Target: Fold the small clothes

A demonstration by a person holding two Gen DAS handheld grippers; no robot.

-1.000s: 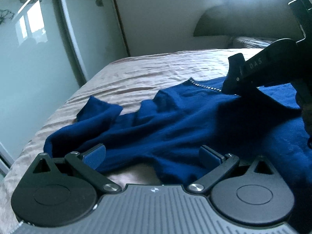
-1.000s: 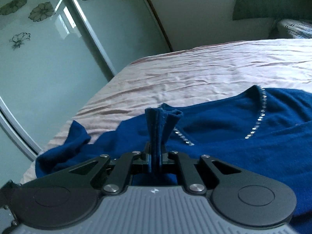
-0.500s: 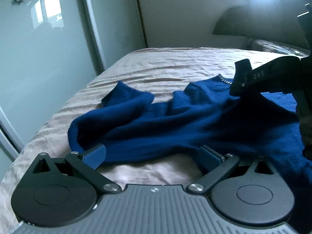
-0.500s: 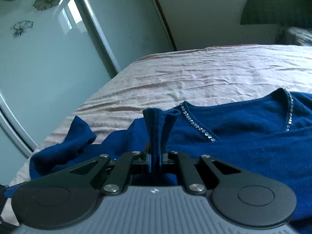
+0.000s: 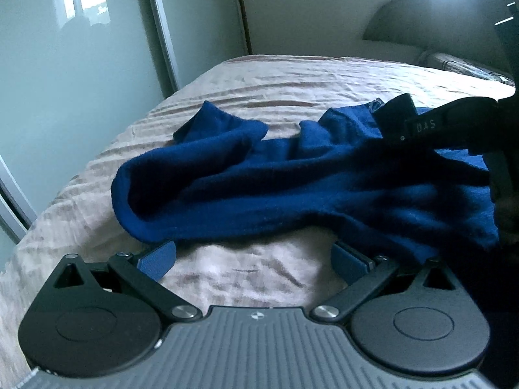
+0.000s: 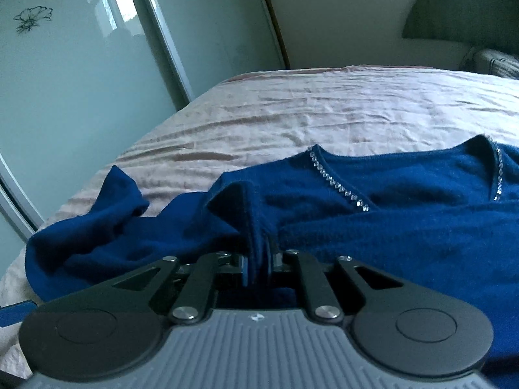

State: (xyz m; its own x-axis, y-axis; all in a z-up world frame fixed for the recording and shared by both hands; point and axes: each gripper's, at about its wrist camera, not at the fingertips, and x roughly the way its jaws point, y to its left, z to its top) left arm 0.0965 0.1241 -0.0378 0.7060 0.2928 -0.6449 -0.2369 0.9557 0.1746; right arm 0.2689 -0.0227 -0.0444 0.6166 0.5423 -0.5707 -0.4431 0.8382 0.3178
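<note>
So the dark blue knit sweater with the rhinestone neckline [image 6: 373, 214] is lying bunched across the lower middle of the frame on the wrinkled pinkish-beige bed sheet [image 6: 324, 110], one sleeve flopped out toward the left edge.

The right tool [image 6: 258, 259] is clamped tight on a pinched-up fold of the sweater, right at the bottom centre of its own view. In the left view you can see it as the dark shape at the right edge.

What's changed over the last second: that pinched bit has been carried across and a little lower, and the near hem has pulled back, so there's more bare sheet in front of the left tool [image 5: 253, 259] now. The left tool itself is wide open with nothing between its blue pads [image 5: 159, 256], the sweater's edge just past them.

My read is the side fold is mid-drag and not laid flat yet. The left tool probably needs to grab that near hem next.
</note>
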